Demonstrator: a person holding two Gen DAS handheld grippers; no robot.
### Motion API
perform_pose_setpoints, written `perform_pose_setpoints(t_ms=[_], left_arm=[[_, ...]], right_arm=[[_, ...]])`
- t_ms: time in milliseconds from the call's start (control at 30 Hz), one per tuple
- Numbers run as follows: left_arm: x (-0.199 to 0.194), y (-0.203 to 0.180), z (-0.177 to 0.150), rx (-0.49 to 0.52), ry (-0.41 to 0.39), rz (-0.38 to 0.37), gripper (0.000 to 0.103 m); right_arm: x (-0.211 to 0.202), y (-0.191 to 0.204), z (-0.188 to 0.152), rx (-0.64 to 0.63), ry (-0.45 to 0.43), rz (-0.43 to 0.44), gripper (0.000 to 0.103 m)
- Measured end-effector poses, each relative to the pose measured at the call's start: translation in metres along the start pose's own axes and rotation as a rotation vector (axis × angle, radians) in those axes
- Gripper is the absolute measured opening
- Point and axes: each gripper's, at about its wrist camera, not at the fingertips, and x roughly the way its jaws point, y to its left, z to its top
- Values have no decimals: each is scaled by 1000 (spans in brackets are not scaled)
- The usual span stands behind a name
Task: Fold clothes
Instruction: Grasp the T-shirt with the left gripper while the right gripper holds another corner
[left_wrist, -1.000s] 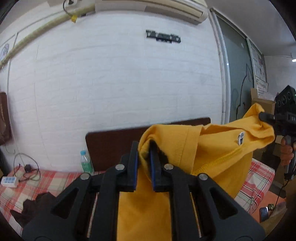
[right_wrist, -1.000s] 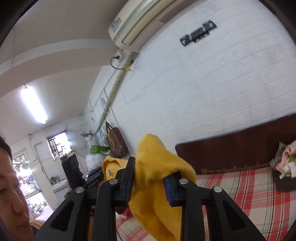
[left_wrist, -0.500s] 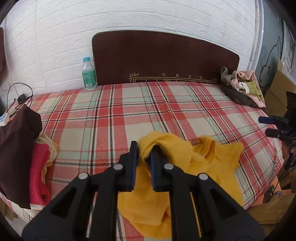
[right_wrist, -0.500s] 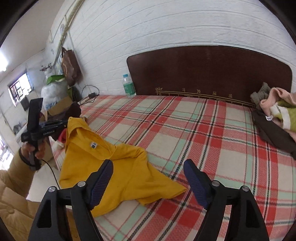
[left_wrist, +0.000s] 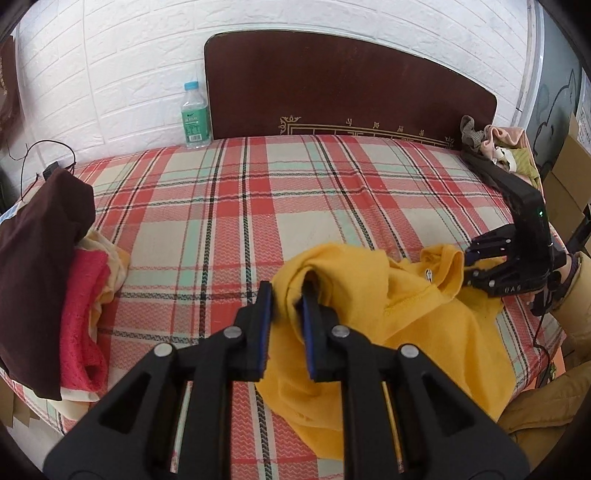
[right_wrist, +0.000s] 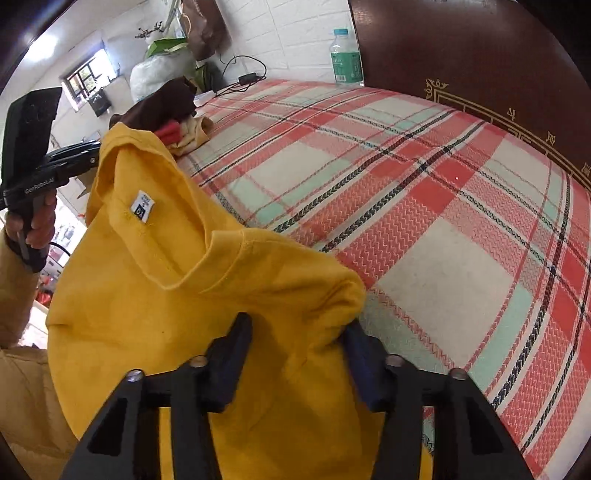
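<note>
On the near edge of the plaid bed (left_wrist: 295, 192), one yellow shirt (left_wrist: 424, 332) lies bunched.
Two grippers tilt down: left gripper (left_wrist: 286, 325) pinches a shirt fold, jaws easing open; right gripper (right_wrist: 295, 354) is closing, cloth between its jaws. One bottle (left_wrist: 195, 114) stands far left.

Water bottle (left_wrist: 195, 115) beside dark headboard (left_wrist: 347, 85)

Shirt (left_wrist: 424, 325) crumpled on the bed's (left_wrist: 258, 206) near edge, clothes stack (left_wrist: 55, 266) at its left side, bottle (left_wrist: 195, 114) left of the headboard (left_wrist: 343, 85), clothes heap (left_wrist: 495, 147) at the far right corner.
</note>
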Motion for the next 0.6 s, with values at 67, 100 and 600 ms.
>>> perform_pose_setpoints(t_ms=[67, 100, 600], left_arm=[[-3, 2, 2, -13, -12, -13, 16], [-7, 1, 5, -21, -30, -21, 16], [0, -45, 75, 81, -156, -192, 57]], right_arm=[[-17, -4, -4, 65, -31, 21, 9], [-32, -6, -8, 87, -77, 27, 9], [-255, -37, -23, 259, -575, -171, 6]])
